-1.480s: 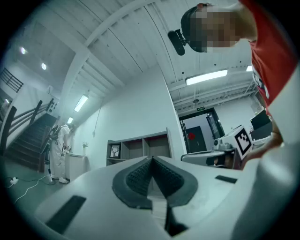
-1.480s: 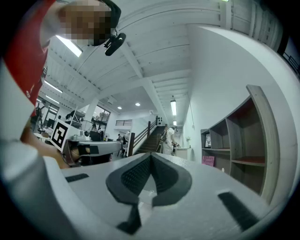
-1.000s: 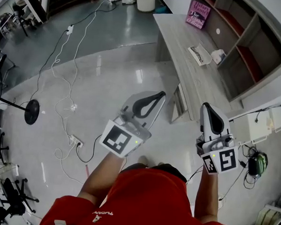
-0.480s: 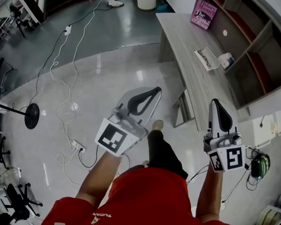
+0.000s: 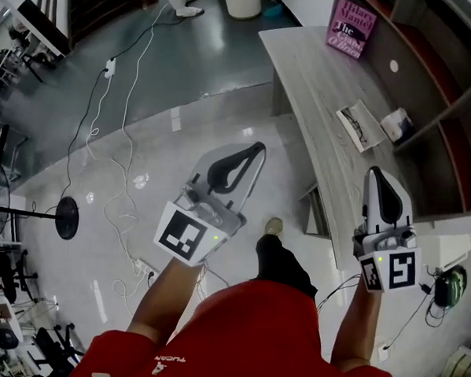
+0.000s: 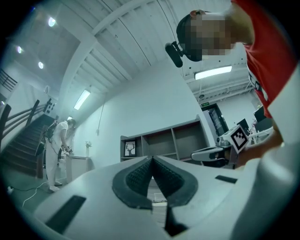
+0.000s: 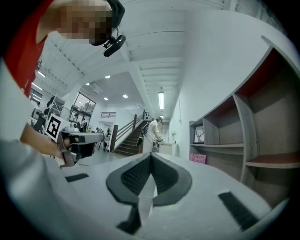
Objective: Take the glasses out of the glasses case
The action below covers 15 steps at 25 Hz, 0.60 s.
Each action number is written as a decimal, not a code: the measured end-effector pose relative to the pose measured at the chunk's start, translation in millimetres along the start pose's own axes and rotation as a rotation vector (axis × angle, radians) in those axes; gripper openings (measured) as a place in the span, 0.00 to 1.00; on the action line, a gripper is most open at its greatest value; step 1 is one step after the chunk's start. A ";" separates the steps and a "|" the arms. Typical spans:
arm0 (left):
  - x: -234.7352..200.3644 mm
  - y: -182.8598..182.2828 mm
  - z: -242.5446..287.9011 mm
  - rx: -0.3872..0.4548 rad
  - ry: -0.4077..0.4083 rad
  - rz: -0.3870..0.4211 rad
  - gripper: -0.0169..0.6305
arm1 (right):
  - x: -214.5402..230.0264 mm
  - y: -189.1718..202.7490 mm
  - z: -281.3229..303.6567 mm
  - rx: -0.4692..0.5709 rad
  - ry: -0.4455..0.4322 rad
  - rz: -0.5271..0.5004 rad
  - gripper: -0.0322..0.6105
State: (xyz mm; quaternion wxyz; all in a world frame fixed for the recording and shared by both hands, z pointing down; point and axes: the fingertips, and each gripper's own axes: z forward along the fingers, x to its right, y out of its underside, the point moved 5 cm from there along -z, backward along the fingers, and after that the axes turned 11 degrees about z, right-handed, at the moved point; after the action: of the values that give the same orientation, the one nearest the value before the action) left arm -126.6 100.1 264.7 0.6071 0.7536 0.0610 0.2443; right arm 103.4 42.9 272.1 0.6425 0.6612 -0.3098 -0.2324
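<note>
My left gripper (image 5: pixel 257 149) is held out over the floor, jaws shut with nothing between them; in the left gripper view its dark pads (image 6: pixel 140 176) meet at the tip. Just as empty and shut, my right gripper (image 5: pixel 380 174) hangs over the near edge of the grey wooden desk (image 5: pixel 320 78), its pads (image 7: pixel 138 174) pressed together in the right gripper view. On the desk lie a flat printed item (image 5: pixel 359 126) and a small white object (image 5: pixel 396 124). I cannot make out a glasses case or glasses in any view.
A shelf unit (image 5: pixel 438 84) with red-backed compartments stands behind the desk, with a pink book (image 5: pixel 352 28) leaning at the far end. Cables (image 5: pixel 116 138) and a power strip (image 5: pixel 147 270) trail over the glossy floor on the left. A lamp base (image 5: pixel 66 217) stands there. A person (image 7: pixel 153 133) stands far off.
The person carrying the grippers has walked toward the desk, which now lies closer and under the right gripper. Both grippers moved along with the body and stayed shut.
</note>
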 end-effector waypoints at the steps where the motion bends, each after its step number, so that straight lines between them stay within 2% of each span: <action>1: -9.8 4.8 14.4 0.000 0.008 0.002 0.04 | 9.5 1.6 12.3 -0.009 0.012 -0.008 0.06; 8: -54.5 34.5 101.8 -0.008 0.089 0.014 0.04 | 82.0 17.0 77.5 -0.074 0.091 -0.031 0.06; 15: -69.7 62.9 165.6 0.011 0.160 0.006 0.04 | 135.5 51.0 117.0 -0.215 0.141 -0.033 0.06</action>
State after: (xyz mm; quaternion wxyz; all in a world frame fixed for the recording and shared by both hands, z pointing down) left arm -127.1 -89.6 279.9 0.5957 0.7351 0.1085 0.3052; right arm 110.0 -134.7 327.3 0.7259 0.6081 -0.2265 -0.2278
